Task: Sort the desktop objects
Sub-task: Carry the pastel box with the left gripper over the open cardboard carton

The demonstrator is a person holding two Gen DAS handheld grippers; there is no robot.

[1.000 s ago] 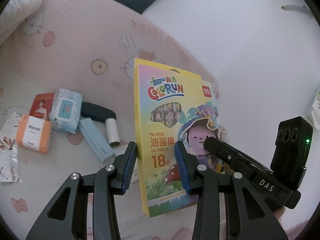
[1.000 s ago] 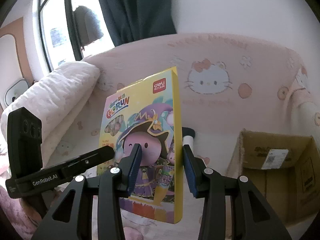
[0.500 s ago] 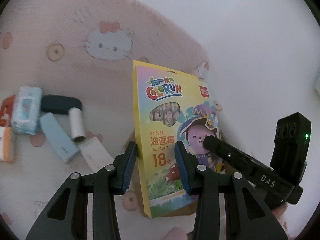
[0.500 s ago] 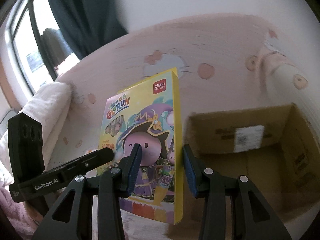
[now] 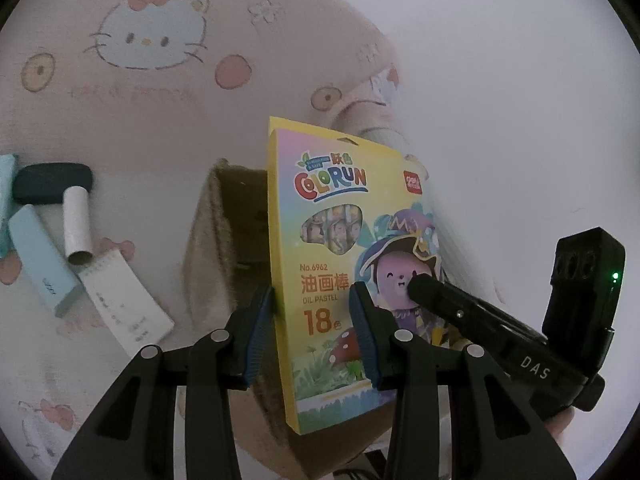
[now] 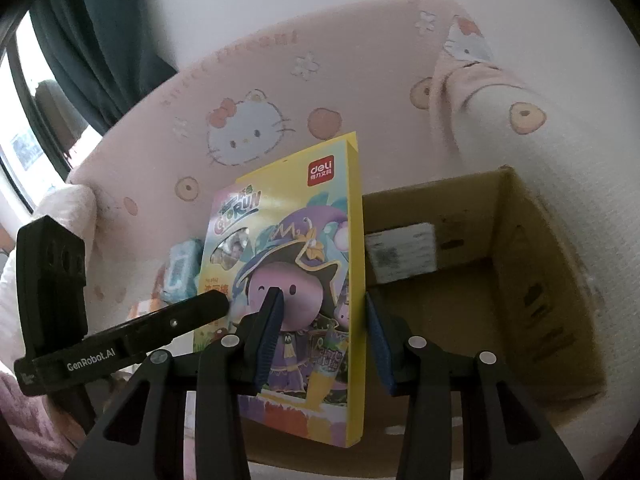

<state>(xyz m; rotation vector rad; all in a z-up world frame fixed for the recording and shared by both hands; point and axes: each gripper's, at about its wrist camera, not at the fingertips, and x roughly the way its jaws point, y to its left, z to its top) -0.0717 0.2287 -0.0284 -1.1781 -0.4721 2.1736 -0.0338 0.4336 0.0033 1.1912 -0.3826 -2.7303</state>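
Two grippers, our left gripper [image 5: 312,312] and right gripper [image 6: 320,316], were clamped on the upright oil pastel box [image 5: 340,264], mid-carry, which next called for lowering it into the cardboard box [image 6: 520,280] at two o'clock.

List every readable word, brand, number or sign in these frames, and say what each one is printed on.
"COLORUN", "No.6962", "油画棒", "OIL PASTEL", "18": oil pastel box.
"deli": red badge on the same box.
"DAS": right gripper.
"GenRobot.AI": left gripper.
Cardboard box sticker, notepad and blue case: too blurred to read.
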